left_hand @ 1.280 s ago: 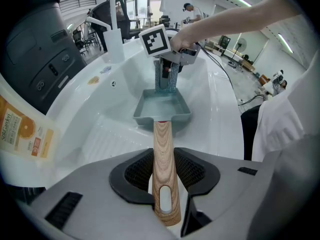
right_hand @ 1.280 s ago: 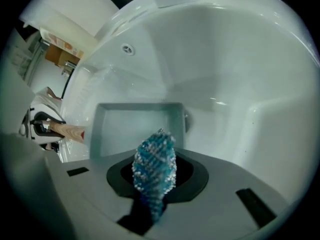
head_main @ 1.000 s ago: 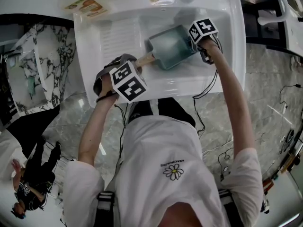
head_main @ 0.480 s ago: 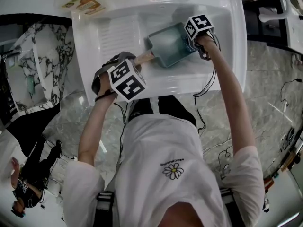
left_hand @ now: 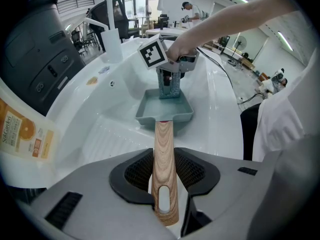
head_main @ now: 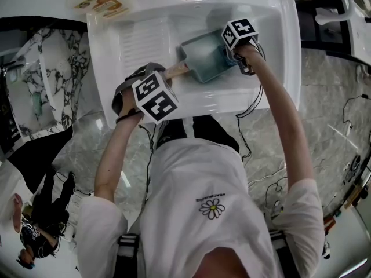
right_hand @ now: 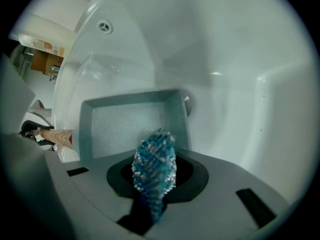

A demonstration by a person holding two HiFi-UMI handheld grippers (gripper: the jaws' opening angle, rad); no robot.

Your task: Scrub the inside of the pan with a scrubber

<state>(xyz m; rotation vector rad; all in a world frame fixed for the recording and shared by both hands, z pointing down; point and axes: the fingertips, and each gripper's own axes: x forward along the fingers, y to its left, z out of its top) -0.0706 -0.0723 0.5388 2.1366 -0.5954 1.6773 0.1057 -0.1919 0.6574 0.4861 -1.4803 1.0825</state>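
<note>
My left hand-held gripper (left_hand: 164, 176) is clamping the pale wooden handle (left_hand: 164, 149) of the grey-green square metal pan (left_hand: 164, 108), which is lying in the white moulded sink (left_hand: 120, 109). My right hand-held gripper (right_hand: 156, 184) is pinching a blue-and-silver mesh scrubber (right_hand: 154, 164) over the pan's end away from the handle. To scrub well, I judge I should be pressing the scrubber flat on the floor and into the corners while bracing the handle against sliding. I cannot tell whether the scrubber's tip is touching metal, since the scrubber itself is hiding that spot.
</note>
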